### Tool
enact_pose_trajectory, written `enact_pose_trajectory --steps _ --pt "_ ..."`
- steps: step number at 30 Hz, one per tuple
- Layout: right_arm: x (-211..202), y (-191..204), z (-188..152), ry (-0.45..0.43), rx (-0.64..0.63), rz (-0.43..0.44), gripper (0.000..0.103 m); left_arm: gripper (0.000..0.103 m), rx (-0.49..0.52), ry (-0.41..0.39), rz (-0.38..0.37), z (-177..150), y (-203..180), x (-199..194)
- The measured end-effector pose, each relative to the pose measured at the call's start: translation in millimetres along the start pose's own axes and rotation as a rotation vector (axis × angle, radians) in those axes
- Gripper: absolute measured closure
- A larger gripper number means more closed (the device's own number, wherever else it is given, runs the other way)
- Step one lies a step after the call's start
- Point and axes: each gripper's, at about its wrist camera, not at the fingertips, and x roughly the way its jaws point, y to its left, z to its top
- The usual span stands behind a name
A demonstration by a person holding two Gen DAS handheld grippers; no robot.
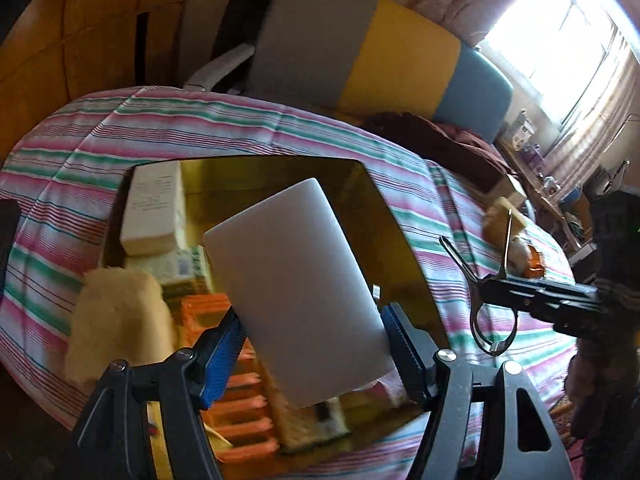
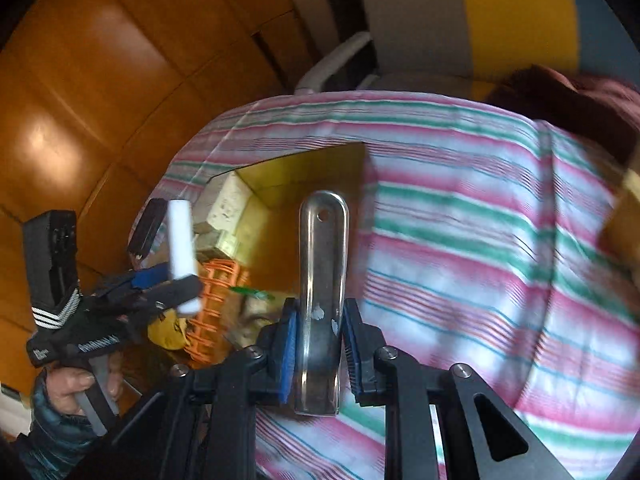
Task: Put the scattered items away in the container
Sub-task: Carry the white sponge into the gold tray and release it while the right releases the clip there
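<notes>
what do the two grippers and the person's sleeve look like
Both are black angular metal frames with silver screw heads and ribbed blue pads lining the fingers. The left gripper has a black pistol-style handle with white stripes and small white lettering. The hand on its grey trigger wears a dark teal quilted sleeve. No cables show.

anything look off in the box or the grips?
Nothing damaged or spilled. The white slab sits tilted in the left gripper over the box. Right gripper holds the metal tool straight.
</notes>
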Motion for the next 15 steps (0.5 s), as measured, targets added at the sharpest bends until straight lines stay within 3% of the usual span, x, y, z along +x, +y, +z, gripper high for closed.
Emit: enact_pose_trajectory --steps 5,15 --pt "34.2 18.7 18.7 0.035 -0.022 -0.058 0.081 0.033 0.039 0.032 0.034 11.1 16.0 18.1" --pt "73.6 14.2 12.5 0.122 -0.034 -0.170 0.081 0.033 0.163 0.111 0.059 23.9 15.9 52.3"
